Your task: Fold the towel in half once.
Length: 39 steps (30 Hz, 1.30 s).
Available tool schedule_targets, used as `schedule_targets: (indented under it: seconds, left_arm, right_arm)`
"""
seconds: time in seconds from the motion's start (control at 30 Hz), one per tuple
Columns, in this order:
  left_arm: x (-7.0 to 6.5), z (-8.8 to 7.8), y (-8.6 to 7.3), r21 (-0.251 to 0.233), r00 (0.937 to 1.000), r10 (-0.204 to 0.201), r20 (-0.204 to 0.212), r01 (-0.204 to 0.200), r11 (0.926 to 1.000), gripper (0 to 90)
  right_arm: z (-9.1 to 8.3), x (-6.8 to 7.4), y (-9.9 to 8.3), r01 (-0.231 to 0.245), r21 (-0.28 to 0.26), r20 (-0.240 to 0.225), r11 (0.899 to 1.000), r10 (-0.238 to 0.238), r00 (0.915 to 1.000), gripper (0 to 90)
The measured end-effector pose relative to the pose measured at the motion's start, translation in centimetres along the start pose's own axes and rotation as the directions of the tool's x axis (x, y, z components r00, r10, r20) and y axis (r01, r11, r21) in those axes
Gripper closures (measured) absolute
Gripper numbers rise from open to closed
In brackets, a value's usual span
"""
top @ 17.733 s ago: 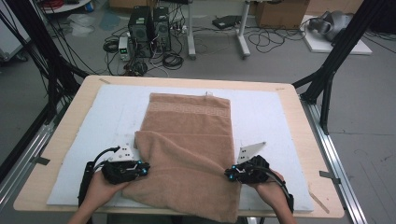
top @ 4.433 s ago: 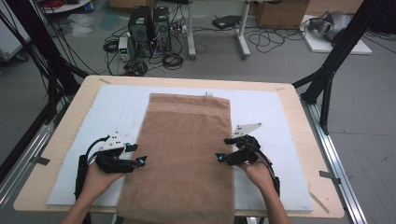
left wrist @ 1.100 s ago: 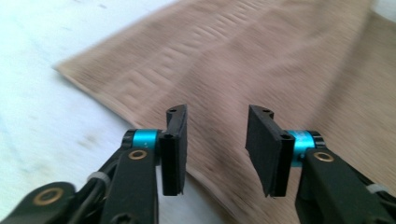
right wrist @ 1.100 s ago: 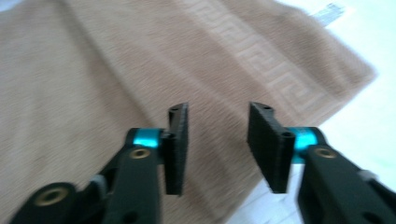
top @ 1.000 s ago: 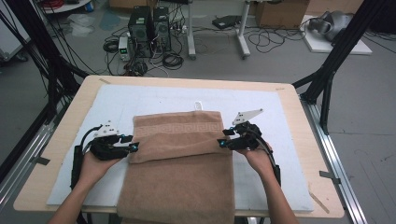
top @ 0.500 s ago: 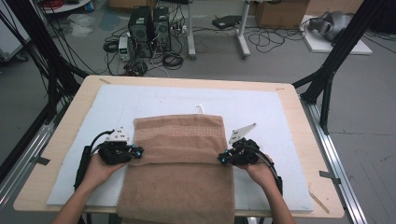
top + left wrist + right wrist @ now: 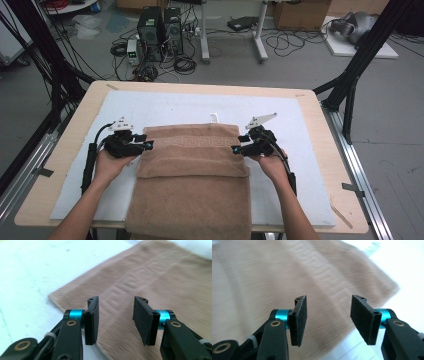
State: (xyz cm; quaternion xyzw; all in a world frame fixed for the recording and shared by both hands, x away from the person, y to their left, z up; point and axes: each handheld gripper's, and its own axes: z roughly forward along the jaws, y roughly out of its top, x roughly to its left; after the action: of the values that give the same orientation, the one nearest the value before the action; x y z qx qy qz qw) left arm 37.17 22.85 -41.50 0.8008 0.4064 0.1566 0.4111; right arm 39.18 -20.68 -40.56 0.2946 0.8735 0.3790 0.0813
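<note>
Seen from the high view, a brown towel (image 7: 192, 172) lies on a white mat (image 7: 165, 107) covering a wooden desk (image 7: 320, 112), its far part folded back over itself toward the person and its near end hanging over the desk's front edge. A small white tag (image 7: 214, 118) shows on the mat just beyond the fold. The left gripper (image 7: 148, 144) sits at the folded layer's left edge and the right gripper (image 7: 235, 149) at its right edge, each held in a hand, the left hand (image 7: 109, 165) and the right hand (image 7: 272, 165) resting on the mat beside the towel. Computer towers (image 7: 160, 25) and loose cables (image 7: 295, 42) crowd the floor past the desk. In the left gripper view, the left gripper (image 7: 115, 317) stands released, its jaws spread apart with nothing between them, above the towel's patterned band (image 7: 120, 290) close to a corner. In the right gripper view, the right gripper (image 7: 328, 318) is likewise released, jaws wide and empty, over the towel (image 7: 274, 275) near its edge where the white mat (image 7: 409, 270) begins.
</note>
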Motion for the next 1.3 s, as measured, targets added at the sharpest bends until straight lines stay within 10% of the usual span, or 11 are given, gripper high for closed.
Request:
schedule_targets:
  seconds: [0.37,0.5,0.7,0.97,1.13,1.27,1.3]
  left_arm:
    - [0.3,3.1,-0.5,0.115,0.9952,0.054,-0.082,-0.044,0.9924,64.3]
    - [0.0,3.1,-0.4,0.125,0.9944,0.069,-0.079,-0.059,0.9904,79.5]
    - [0.0,1.6,0.0,0.088,0.9981,0.049,-0.038,-0.045,0.9951,85.1]
    - [-1.0,-3.9,0.4,-0.049,0.9966,0.06,0.056,-0.058,0.9971,85.0]
    - [-3.7,-8.7,-1.7,-0.087,0.974,0.154,0.166,-0.141,0.9861,85.1]
    - [-5.9,-12.1,-4.0,-0.124,0.9098,0.234,0.343,-0.204,0.9712,79.4]
    - [-6.2,-12.5,-4.2,-0.133,0.907,0.242,0.345,-0.208,0.969,72.6]
  right_arm:
    - [3.8,-2.5,-0.6,-0.072,0.057,0.104,0.996,0.066,0.9923,52.2]
    - [3.6,-2.6,-0.4,-0.081,0.081,0.021,0.993,0.079,0.9966,82.7]
    - [2.8,-1.8,0.2,-0.017,0.103,-0.009,0.995,0.018,0.9998,83.4]
    - [-3.2,0.9,0.9,0.058,-0.027,-0.135,0.998,-0.061,0.989,83.2]
    - [-7.1,5.5,-0.6,0.172,-0.08,-0.187,0.982,-0.184,0.9649,83.0]
    - [-10.0,9.0,-2.5,0.237,-0.127,-0.295,0.963,-0.265,0.9181,73.4]
    - [-10.4,9.4,-2.8,0.239,-0.132,-0.284,0.962,-0.268,0.9206,68.7]
